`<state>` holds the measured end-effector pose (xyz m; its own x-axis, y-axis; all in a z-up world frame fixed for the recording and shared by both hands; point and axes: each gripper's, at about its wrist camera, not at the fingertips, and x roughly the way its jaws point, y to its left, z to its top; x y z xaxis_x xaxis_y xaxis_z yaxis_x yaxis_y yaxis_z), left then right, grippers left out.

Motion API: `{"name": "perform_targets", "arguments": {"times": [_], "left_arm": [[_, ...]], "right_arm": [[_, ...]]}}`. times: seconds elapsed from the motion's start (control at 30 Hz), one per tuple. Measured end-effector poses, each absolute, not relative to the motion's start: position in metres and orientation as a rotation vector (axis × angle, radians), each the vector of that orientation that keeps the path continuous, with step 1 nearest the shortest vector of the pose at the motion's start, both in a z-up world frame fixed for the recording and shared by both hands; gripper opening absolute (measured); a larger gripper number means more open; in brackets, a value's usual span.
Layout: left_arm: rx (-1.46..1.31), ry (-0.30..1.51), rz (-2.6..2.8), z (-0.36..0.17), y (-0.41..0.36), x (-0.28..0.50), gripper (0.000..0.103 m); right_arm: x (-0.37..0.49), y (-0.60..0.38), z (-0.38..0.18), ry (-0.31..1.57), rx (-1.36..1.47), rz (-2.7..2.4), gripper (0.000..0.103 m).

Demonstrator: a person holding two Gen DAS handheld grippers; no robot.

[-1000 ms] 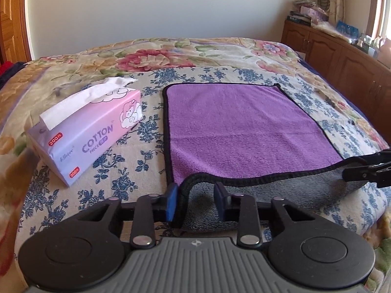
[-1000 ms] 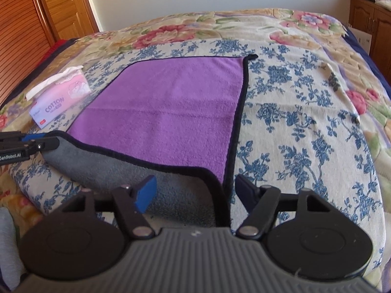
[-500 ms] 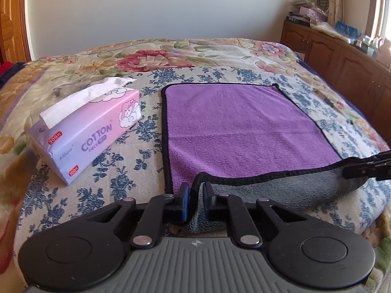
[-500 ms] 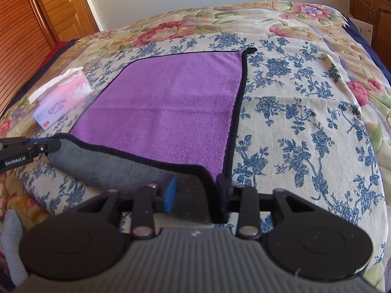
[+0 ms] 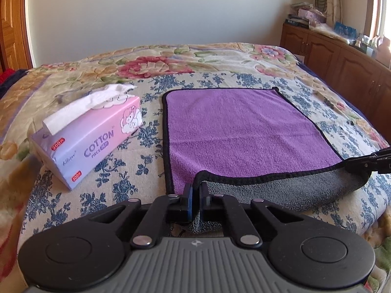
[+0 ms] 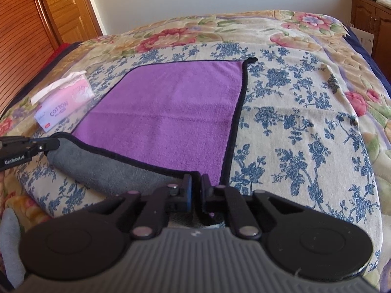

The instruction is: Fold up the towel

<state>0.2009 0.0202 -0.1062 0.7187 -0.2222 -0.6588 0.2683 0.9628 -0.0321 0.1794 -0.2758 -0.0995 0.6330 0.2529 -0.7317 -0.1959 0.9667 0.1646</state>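
A purple towel (image 5: 239, 131) (image 6: 171, 112) with a black hem and a grey underside lies flat on the flowered bedspread. Its near edge curls up and shows the grey side (image 5: 281, 193) (image 6: 107, 168). My left gripper (image 5: 196, 190) is shut on the near left corner of the towel. My right gripper (image 6: 196, 185) is shut on the near right corner. Each gripper's tip shows in the other's view, the right gripper (image 5: 366, 163) at the right edge and the left gripper (image 6: 31, 146) at the left edge.
A pink tissue pack (image 5: 90, 134) (image 6: 63, 103) with a tissue sticking out sits on the bed left of the towel. A wooden cabinet (image 5: 342, 56) with clutter on top runs along the right. Wooden doors (image 6: 56, 12) stand at the left.
Both grippers closed from open onto the towel's near corners. The grey near edge has bunched and lifted slightly. Neither hand has shifted.
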Motion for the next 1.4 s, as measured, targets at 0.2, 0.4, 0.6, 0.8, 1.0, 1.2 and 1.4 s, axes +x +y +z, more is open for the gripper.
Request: {"name": "perform_targets", "arguments": {"times": [0.2,0.4,0.6,0.8,1.0,1.2,1.4], "left_arm": [[0.049,0.683,-0.284,-0.096,0.019,0.196,0.006],[0.028,0.672,-0.286,-0.092,0.019,0.196,0.006],[0.019,0.653,-0.285,-0.088,0.021,0.195,0.006],[0.017,0.638,-0.283,-0.083,0.020,0.195,0.006],[0.020,0.627,-0.273,-0.079,0.019,0.195,0.006],[0.029,0.624,-0.270,-0.076,0.019,0.197,0.006],[0.035,0.611,-0.274,-0.071,0.017,0.201,0.006]], "right_arm": [[0.180,-0.278,-0.094,0.821,0.087,0.256,0.005],[0.179,-0.280,-0.089,0.788,0.098,0.256,0.005],[0.179,-0.279,-0.085,0.768,0.093,0.256,0.005],[0.179,-0.279,-0.077,0.732,0.091,0.262,0.005],[0.178,-0.279,-0.068,0.694,0.091,0.268,0.005],[0.179,-0.279,-0.061,0.666,0.101,0.280,0.005],[0.185,-0.278,-0.057,0.644,0.090,0.289,0.005]]}}
